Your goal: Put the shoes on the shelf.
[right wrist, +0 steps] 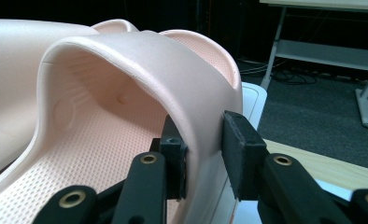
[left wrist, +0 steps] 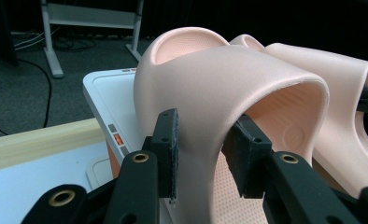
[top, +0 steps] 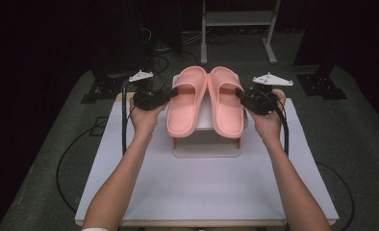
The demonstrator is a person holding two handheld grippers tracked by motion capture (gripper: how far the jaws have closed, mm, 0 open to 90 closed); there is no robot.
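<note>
Two pink foam slides sit side by side on a white box on the bench — long axes running away from the person. The left tongs (top: 170, 94) clamp the left slide (top: 185, 103) by its strap's outer edge; the right tongs (top: 241, 95) clamp the right slide (top: 226, 103) likewise — each hand nearest its own.

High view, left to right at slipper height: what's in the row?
Left tongs → left slipper → right slipper → right tongs. Each pair of tongs is shut on the outer side of its slipper's strap; both slippers rest on a white stand.
</note>
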